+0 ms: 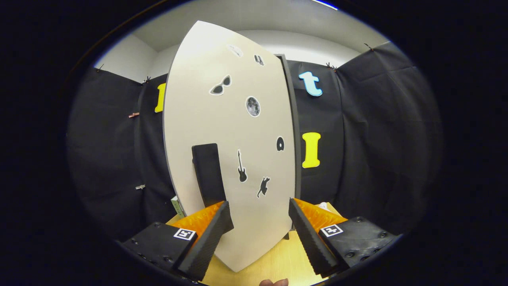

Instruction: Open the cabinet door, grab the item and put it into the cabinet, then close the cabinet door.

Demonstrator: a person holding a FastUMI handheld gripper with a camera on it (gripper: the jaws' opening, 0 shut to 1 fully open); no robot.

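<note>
Jaws are observed spread wide, with nothing held between them; the gripper is pointed at the cabinet door, and its two fingers are seen flanking the door's lower part without contact being evident. A fingertip of a person's hand is noted just behind the fingers. Beneath the fingers, a light wooden table is recorded, on which the cabinet stands.

Just ahead of the fingers, the door is presented as a pale panel, upright. A dark rectangular handle is mounted on its lower left portion, directly above the left finger's tip. Stickers are fixed across the panel: a guitar and a cat near the bottom, a dark oval toward the right edge, a moon at the middle, sunglasses higher up (two further small stickers near the top could not be identified). A dark cabinet frame is visible along the door's right edge.

A small green-edged object is glimpsed past the door's lower left edge; whether it is the item could not be determined. Black cloth is hung beyond.
</note>
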